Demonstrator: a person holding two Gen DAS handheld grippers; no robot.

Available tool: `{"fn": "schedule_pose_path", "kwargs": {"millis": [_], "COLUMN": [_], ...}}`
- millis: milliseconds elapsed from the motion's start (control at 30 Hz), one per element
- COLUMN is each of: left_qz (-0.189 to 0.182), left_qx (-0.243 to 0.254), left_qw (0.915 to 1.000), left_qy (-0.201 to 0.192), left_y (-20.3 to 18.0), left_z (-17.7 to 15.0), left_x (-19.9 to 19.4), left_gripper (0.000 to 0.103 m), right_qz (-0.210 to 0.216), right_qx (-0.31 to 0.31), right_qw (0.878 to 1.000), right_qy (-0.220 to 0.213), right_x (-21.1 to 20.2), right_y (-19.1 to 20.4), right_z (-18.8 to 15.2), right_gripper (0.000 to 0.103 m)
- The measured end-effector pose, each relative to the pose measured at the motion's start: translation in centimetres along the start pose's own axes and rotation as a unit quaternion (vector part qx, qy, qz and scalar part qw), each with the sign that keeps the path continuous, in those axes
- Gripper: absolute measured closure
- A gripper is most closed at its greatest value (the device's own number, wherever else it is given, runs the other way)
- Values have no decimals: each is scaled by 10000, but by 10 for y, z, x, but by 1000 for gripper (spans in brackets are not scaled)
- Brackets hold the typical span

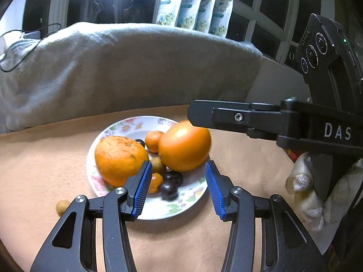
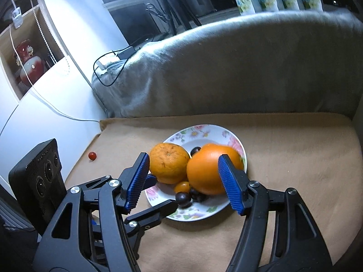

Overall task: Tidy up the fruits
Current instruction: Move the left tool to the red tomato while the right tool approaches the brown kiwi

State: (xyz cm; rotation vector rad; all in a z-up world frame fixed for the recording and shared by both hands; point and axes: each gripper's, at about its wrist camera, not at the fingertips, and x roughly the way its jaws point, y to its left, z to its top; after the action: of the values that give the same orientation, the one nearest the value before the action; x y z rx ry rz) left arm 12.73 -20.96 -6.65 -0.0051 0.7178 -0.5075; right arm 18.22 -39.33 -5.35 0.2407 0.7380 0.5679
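1. Blue-padded left gripper [image 1: 178, 185] sat nearest the lens, jaws spread wide and holding nothing, low over the near rim of the floral plate [image 1: 158, 208].
2. Your right gripper [image 2: 185, 182] was spread just as wide, also empty. The smooth big orange [image 2: 208, 170] sat between its pads; contact couldn't be confirmed from either view.
3. Fruit location: that smooth orange [image 1: 185, 146] was on the plate [image 2: 199, 214], right of the rough-skinned orange [image 1: 120, 158]. Small mandarin [image 1: 153, 141] sat behind them; dark plums [image 1: 169, 189], a tan longan [image 1: 158, 165] and another small orange fruit [image 1: 155, 182] were crowded in front.
4. Strays were off the plate on the tan blanket [image 1: 34, 170]: a tan one [image 1: 62, 207] left of the plate, a red one [image 2: 92, 155] farther out near the blanket's edge.
5. Judgement: the step looked like placing or taking the big orange with the right tool. You needed to keep the pads level across its widest part, since it is round and slick and would likely roll.
6. You should have kept clear of the plums below it; a nudge probably scatters them off the shallow rim.
7. Left tool was close to the right one's linkage, so you wanted it held back, or sent after the tan stray.
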Motion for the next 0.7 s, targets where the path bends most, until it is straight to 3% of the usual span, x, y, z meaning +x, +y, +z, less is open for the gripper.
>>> {"fn": "schedule_pose_path", "kwargs": {"millis": [167, 300, 367, 467, 700], "left_qz": [-31, 5, -7, 22, -93], "left_qx": [-37, -99, -159, -275, -765], "left_qw": [10000, 9998, 9997, 9993, 9967], "left_qy": [-83, -193, -211, -243, -262], "left_y": [7, 13, 20, 29, 62], "left_z": [0, 0, -4, -6, -14], "left_x": [-16, -29, -39, -50, -72], "left_gripper": [54, 36, 35, 25, 22], "right_qz": [-94, -241, -342, -399, -470], "right_qx": [-127, -303, -431, -551, -857], "right_qw": [9999, 9992, 9984, 9975, 9946], "right_qy": [-38, -90, -158, -186, -360], "right_x": [-5, -9, -13, -16, -19], "right_y": [13, 26, 36, 47, 75], "right_z": [-1, -2, -4, -8, -20], "right_gripper": [33, 28, 20, 20, 20]}}
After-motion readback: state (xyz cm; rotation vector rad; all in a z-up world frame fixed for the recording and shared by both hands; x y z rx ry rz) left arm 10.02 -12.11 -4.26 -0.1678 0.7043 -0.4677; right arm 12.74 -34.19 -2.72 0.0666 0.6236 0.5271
